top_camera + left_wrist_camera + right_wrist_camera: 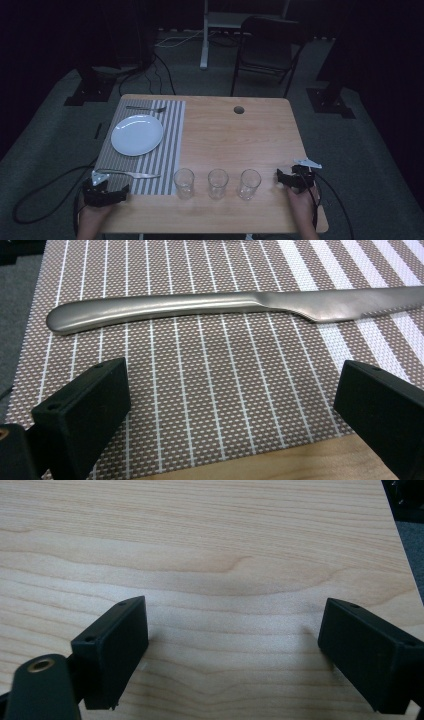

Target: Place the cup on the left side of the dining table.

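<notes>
At the lower left of the high view, the left gripper (111, 192) sits at the near edge of the wooden surface (240, 135), its jaws spread wide with nothing between them. Just beyond it a knife (131, 174) lies flat on the striped placemat (172, 145), handle toward the left edge, blade pointing right; in the left gripper view the knife (225, 307) runs across the upper part of the frame, clear of both jaws. Farther up the placemat a white plate (137, 134) rests, and a fork (146, 108) lies above it near the far edge. To the right of the knife's tip, three empty glasses stand in a row along the lower middle of the frame: the first glass (184, 183) just off the placemat's corner, the second glass (218, 183) beside it, the third glass (249, 184) next. At the lower right, the right gripper (281, 179) rests near the third glass, jaws also spread over bare wood. A round hole (239, 109) marks the surface at upper centre, and a chair (267, 47) stands behind.
</notes>
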### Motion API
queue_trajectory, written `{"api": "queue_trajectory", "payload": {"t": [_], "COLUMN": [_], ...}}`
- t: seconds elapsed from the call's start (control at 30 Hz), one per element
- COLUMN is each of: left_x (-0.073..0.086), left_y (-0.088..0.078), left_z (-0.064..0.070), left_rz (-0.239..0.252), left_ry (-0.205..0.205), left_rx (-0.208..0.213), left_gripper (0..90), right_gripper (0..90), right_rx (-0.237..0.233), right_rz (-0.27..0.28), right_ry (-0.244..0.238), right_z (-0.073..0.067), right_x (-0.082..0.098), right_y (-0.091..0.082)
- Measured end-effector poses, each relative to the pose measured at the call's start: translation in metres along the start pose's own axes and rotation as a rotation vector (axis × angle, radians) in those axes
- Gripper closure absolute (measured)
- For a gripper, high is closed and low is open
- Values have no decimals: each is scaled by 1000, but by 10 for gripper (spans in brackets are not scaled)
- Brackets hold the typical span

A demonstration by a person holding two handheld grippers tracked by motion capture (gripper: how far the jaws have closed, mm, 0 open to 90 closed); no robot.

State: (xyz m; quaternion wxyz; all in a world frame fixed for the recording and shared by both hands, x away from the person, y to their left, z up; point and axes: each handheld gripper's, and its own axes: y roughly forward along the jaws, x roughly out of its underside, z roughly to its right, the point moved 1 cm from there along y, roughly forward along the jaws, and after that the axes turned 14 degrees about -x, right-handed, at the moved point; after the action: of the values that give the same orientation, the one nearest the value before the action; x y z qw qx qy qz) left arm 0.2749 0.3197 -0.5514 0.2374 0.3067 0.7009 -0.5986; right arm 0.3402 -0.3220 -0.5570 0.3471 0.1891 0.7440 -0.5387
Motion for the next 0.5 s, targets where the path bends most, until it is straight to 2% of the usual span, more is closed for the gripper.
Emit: {"api": "queue_trajectory", "payload": {"t": [0.07, 0.1, 0.23, 0.33, 0.47, 0.5], "left_x": [0, 0, 0, 1, 0, 0], "left_y": [-1, -1, -2, -4, -7, -8], "left_z": [1, 2, 3, 2, 6, 7], "left_rz": [0, -1, 0, -2, 13, 23], "left_ry": [8, 12, 22, 21, 47, 52], "left_rx": [-9, 4, -2, 16, 52, 47], "left_gripper": [21, 21, 21, 21, 22, 21], "right_gripper": [122, 122, 122, 122, 122, 122], "right_rx": [0, 0, 0, 0, 0, 0], "right_rz": [0, 0, 0, 0, 0, 0], "right_ry": [1, 0, 0, 0, 1, 1], "right_z": [0, 0, 0, 0, 0, 0], "right_x": [0, 0, 0, 0, 0, 0], "right_y": [0, 0, 0, 0, 0, 0]}}
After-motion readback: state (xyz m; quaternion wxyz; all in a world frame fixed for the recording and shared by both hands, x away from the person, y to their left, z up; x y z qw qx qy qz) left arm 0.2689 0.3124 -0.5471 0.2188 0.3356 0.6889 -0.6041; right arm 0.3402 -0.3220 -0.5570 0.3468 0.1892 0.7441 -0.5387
